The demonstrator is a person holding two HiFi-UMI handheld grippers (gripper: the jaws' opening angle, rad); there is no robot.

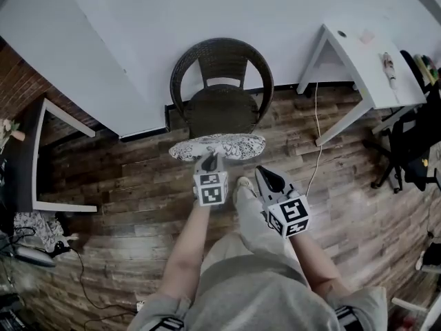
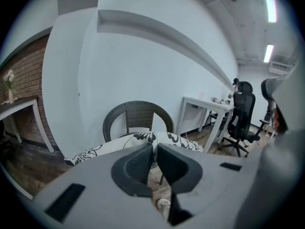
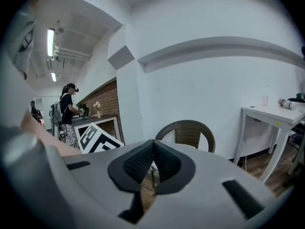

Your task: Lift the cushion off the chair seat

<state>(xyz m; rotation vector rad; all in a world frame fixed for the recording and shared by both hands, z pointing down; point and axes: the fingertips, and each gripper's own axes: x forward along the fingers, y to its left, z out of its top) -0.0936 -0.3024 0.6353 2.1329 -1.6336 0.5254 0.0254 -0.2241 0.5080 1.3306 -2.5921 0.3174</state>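
A round white cushion with a black floral print (image 1: pixel 220 145) hangs just in front of the dark wicker chair (image 1: pixel 222 81), clear of its bare seat. My left gripper (image 1: pixel 210 158) is shut on the cushion's near edge. In the left gripper view the cushion (image 2: pixel 138 140) spreads across behind the pinching jaws of the left gripper (image 2: pixel 155 149), with the chair (image 2: pixel 138 113) behind it. My right gripper (image 1: pixel 265 174) sits to the right of the cushion, apart from it. Its jaws meet at the tips of the right gripper (image 3: pixel 153 149) with nothing between them.
A white desk (image 1: pixel 372 54) stands at the right with a cable (image 1: pixel 317 136) hanging down to the wooden floor. A black office chair (image 1: pixel 406 143) is beyond it. A dark side table (image 1: pixel 27 157) is at the left. A person (image 3: pixel 69 109) stands far off by the brick wall.
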